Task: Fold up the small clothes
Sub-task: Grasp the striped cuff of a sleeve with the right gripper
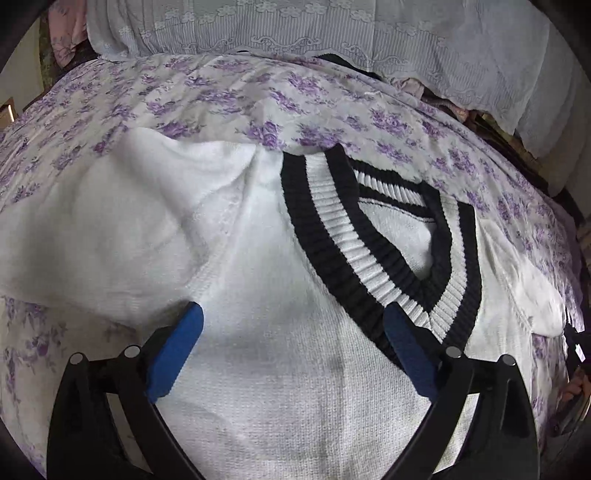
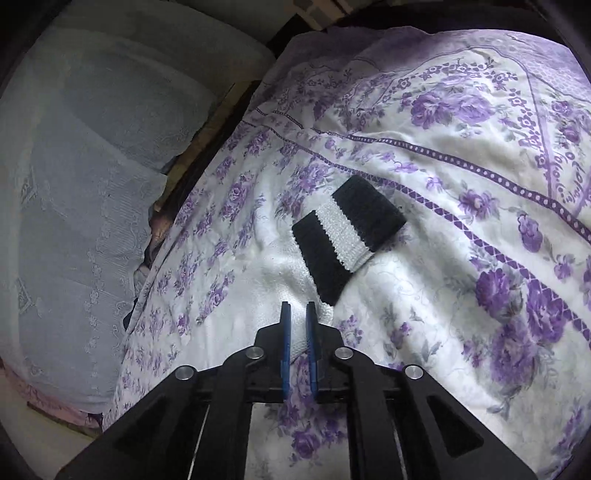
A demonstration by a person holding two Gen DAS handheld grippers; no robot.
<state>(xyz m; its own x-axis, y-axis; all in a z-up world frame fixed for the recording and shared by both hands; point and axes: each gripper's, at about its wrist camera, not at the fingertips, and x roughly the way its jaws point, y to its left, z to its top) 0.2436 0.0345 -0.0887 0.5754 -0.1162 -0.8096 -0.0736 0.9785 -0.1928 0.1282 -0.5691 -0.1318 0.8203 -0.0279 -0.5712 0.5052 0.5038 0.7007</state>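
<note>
A small white knit sweater (image 1: 266, 302) with a black and white striped V-neck collar (image 1: 373, 236) lies flat on the bed. My left gripper (image 1: 293, 314) is open, its blue pads spread wide just above the sweater's chest, holding nothing. In the right wrist view my right gripper (image 2: 298, 314) is shut on the white sleeve (image 2: 291, 280), whose black and white striped cuff (image 2: 347, 230) lies on the cover just beyond the fingertips.
A white bed cover with purple flowers (image 1: 295, 99) spreads under the sweater and also shows in the right wrist view (image 2: 461, 184). Pale lace-covered pillows (image 1: 332, 29) stand along the far edge, seen also at the left of the right wrist view (image 2: 81, 177).
</note>
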